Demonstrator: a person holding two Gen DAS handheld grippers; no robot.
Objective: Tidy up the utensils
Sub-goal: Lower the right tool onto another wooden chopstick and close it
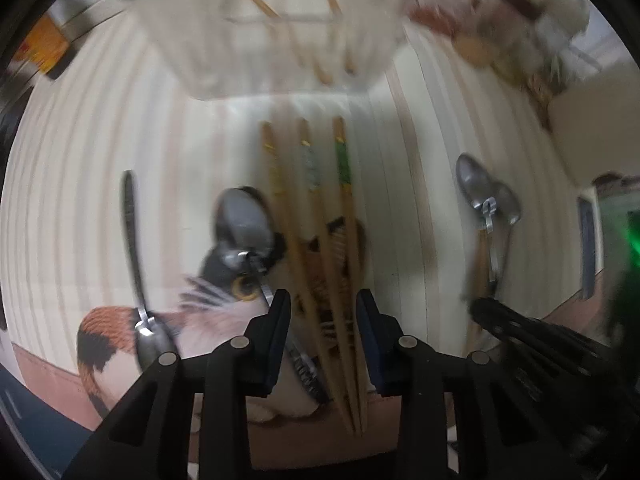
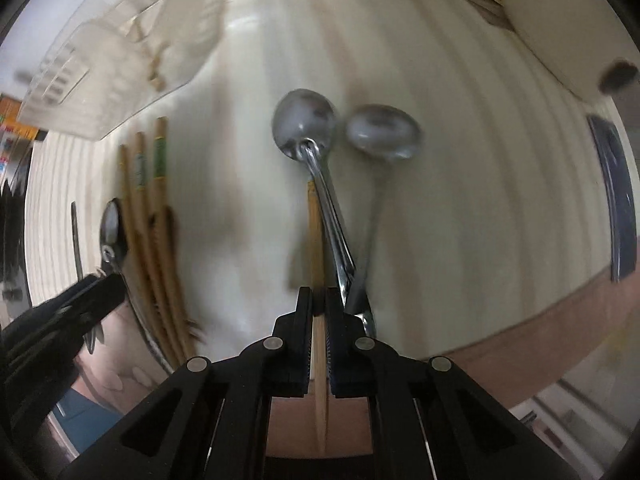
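Note:
In the left wrist view three wooden chopsticks (image 1: 316,216) lie side by side on a striped mat, running between the jaws of my open left gripper (image 1: 323,300). A metal spoon (image 1: 244,224) lies just left of them, another spoon (image 1: 136,256) further left. My right gripper (image 2: 319,294) is shut on a single wooden chopstick (image 2: 316,240). Two metal spoons (image 2: 308,124) (image 2: 382,132) lie beside it, handles crossing near the right finger. The right gripper also shows in the left wrist view (image 1: 504,316).
A clear plastic organizer tray (image 1: 276,28) with chopsticks inside stands at the far side of the mat, also in the right wrist view (image 2: 120,60). Jars and packets (image 1: 500,28) crowd the far right. A cat picture (image 1: 108,336) marks the mat's near edge.

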